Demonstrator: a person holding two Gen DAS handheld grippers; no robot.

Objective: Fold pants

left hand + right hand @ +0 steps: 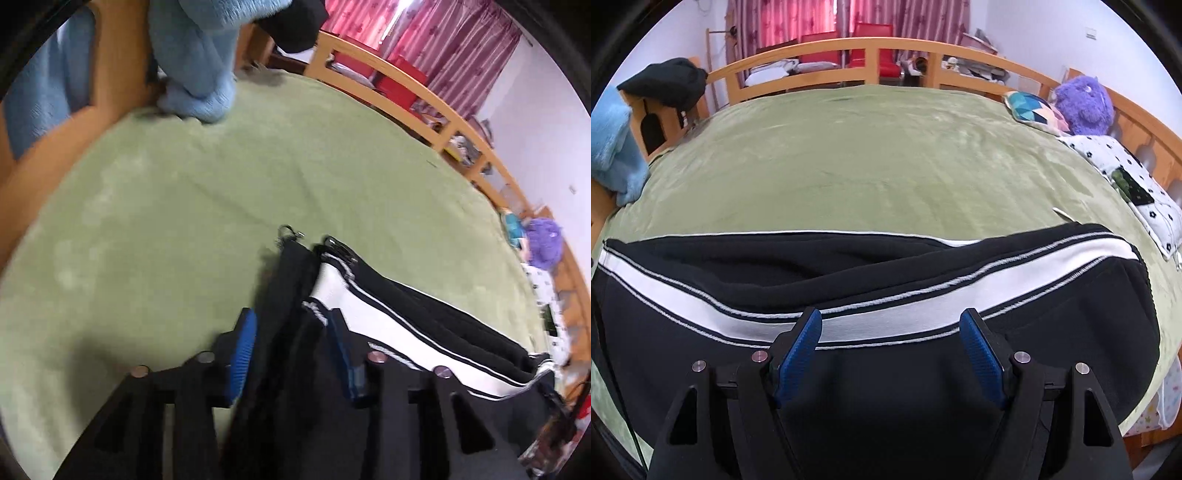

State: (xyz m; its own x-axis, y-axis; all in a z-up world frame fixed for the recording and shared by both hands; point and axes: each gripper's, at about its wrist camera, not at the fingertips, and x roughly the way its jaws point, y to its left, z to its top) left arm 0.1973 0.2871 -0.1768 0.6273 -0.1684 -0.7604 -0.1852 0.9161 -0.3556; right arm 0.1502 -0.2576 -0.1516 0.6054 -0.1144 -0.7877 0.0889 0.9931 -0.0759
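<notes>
The pants (871, 373), black with a white side stripe, are spread along the near edge of the green bed cover (886, 155); one pair is counted. In the left wrist view a gathered bunch of black cloth from one end of the pants (373, 295) is seen between the jaws of the left gripper (291, 325). Whether the pads are pressed on the cloth cannot be told, since one pad is partly hidden by fabric and the picture is blurred. The jaws of the right gripper (892, 321) are held wide apart above the dark cloth just below the stripe, with nothing clamped.

The step in hand is judged to be a fold, with the end carried by the left side. For a clean fold, the whole thickness of the bunch should be pinched, not only the top layer, and the side stripe should be kept straight as a guide. The fold line could be pinned by the right gripper so the lower layer is not dragged.

Also counted: one purple plush toy (1084, 105), one patterned cushion (1028, 105), one blue blanket (613, 147).
</notes>
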